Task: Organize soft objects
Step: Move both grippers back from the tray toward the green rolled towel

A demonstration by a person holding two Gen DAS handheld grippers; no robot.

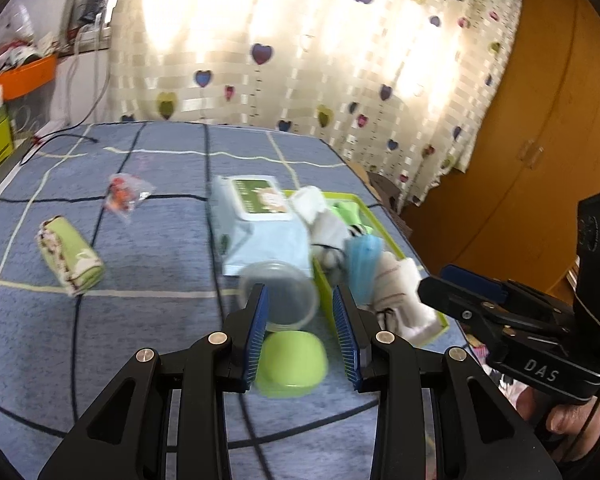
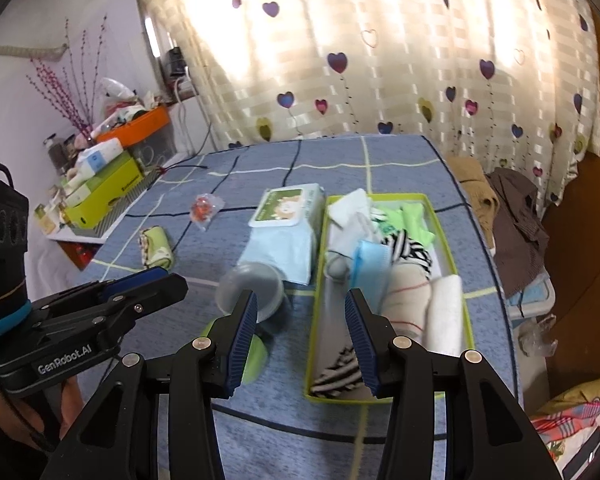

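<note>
A: Where do the soft things sit against the left gripper (image 1: 300, 320)?

B: In the left wrist view its blue pads stand partly apart, nothing pressed between them. Seen through the gap are a clear plastic cup (image 1: 278, 292) lying on its side and a green lid (image 1: 292, 362) below it, both on the blue checked bedspread (image 1: 148, 240). The rolled green cloth (image 1: 70, 256) lies well to the left of centre, apart from everything else.

A: And the tray?

B: The green tray (image 1: 380, 224) runs from centre to lower right, packed with a blue face mask (image 1: 362, 264), white rolled cloths (image 1: 400, 284) and green fabric. A wet-wipes pack (image 1: 260, 220) lies just beside its left wall.

A: The right gripper (image 2: 300, 336)?

B: In its own view the jaws are also part-open and empty, hovering above the near end of the tray (image 2: 468, 320). A striped sock (image 2: 336, 376) lies low between the pads, the mask (image 2: 370, 264) above them. The cup (image 2: 252, 288) shows at the left pad.

A: Anything else loose?

B: A small clear packet with red contents (image 2: 204, 208), upper left of the wipes.
</note>
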